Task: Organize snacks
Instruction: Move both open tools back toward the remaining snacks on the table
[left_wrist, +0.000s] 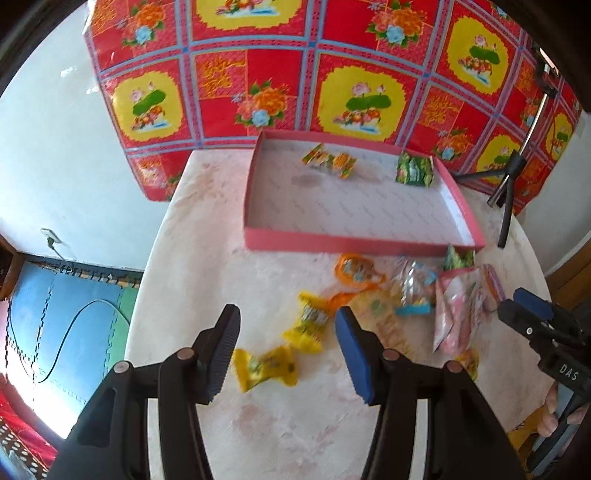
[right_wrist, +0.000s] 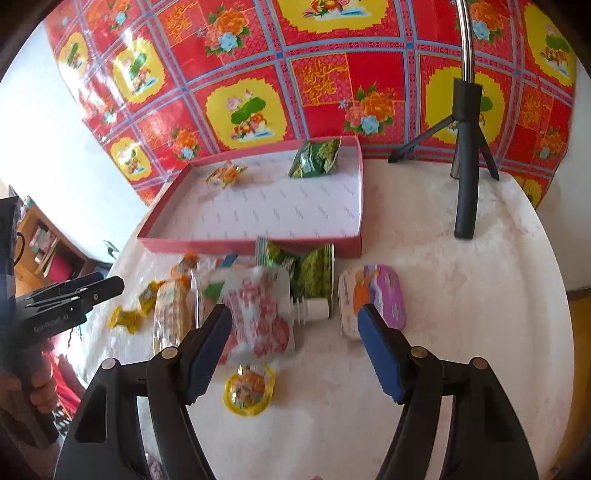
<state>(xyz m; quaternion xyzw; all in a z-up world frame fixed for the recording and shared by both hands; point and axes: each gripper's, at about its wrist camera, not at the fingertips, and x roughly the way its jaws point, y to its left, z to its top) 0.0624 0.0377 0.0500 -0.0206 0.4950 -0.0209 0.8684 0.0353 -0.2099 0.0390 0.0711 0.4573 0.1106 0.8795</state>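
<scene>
A shallow pink tray (left_wrist: 362, 242) stands at the back of the table, with small orange packets (left_wrist: 328, 160) and a green packet (left_wrist: 413, 170) in it. Loose snacks lie in front of it: yellow candies (left_wrist: 306, 325), an orange jelly cup (left_wrist: 354, 271) and a pink spouted pouch (right_wrist: 258, 314). Green packets (right_wrist: 314, 273), a purple tin (right_wrist: 373, 299) and a yellow jelly cup (right_wrist: 249, 387) lie there too. My left gripper (left_wrist: 286, 314) hangs open over the yellow candies and holds nothing. Over the pouch's cap end my right gripper (right_wrist: 295, 312) is open and empty.
The round marble table (right_wrist: 461, 295) drops off at left to a blue floor mat (left_wrist: 55, 314). A black tripod (right_wrist: 465, 166) stands at the back right beside the tray. A red floral cloth (right_wrist: 295, 74) covers the wall behind. A person's hand (right_wrist: 40, 387) grips the left tool.
</scene>
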